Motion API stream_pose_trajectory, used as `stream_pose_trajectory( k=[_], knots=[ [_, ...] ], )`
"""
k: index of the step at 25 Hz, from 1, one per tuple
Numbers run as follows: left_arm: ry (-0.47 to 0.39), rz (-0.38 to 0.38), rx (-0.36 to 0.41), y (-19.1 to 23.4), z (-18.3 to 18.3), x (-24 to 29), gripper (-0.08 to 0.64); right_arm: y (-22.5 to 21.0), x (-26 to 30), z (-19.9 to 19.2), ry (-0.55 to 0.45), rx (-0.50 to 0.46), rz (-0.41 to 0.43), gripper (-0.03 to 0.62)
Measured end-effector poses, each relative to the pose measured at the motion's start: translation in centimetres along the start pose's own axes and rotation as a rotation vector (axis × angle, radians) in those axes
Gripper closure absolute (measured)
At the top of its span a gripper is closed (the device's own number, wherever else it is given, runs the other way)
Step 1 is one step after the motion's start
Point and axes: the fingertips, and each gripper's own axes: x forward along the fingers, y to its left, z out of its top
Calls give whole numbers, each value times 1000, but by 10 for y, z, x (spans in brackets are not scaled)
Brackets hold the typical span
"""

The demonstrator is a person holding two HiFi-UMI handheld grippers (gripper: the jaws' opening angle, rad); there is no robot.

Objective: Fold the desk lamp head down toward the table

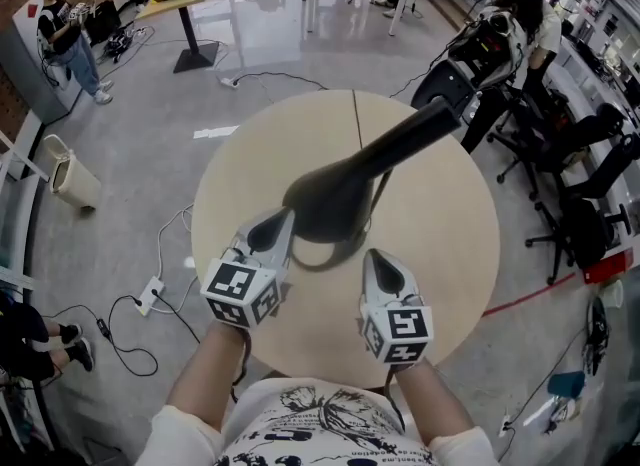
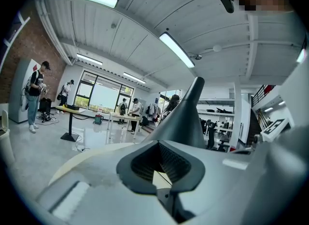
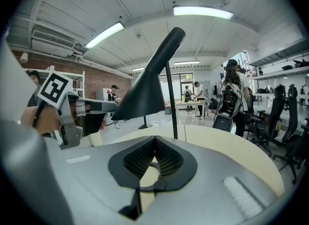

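The desk lamp stands near the middle of the round counter [image 1: 440, 254]. Its black cone-shaped lamp head [image 1: 380, 159] is carried high on a thin upright stem [image 3: 170, 103] and is tilted, with the wide mouth toward the person and the narrow end pointing up and away. I judge that the head is not yet folded down and that the task is only at the approach. The left gripper [image 1: 278, 224] is just beside the wide end of the head, probably so that it can press or take the rim there; whether it touches, I cannot tell. The right gripper [image 1: 375, 259] is on the other side of the wide end, a little closer to the person, and apart from the lamp, maybe ready to steady it. In each gripper view the jaws are almost together, the tips meeting, and only a small piece of counter shows through the hollow between the pads; nothing is held. Both forearms come from the lower edge, roughly parallel, and both grippers point forward along the counter, toward the lamp.
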Motion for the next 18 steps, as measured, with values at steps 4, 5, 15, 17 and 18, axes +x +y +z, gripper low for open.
stream_pose_trajectory(
  k=[4,5,15,17,18],
  knots=[
    [1,4,-18,-3,1,0,566,0,-2,1,3,-7,18,583],
    [-3,1,-36,-4,1,-1,558,0,-2,3,2,-10,23,583],
    [-99,65,2,-57,25,-41,558,3,-23,11,3,-57,141,583],
    [-109,85,-6,-73,22,-50,558,3,-32,13,-3,-63,181,583],
    [-107,97,-2,-81,17,-53,557,3,-37,14,-9,-66,198,583]
  ],
)
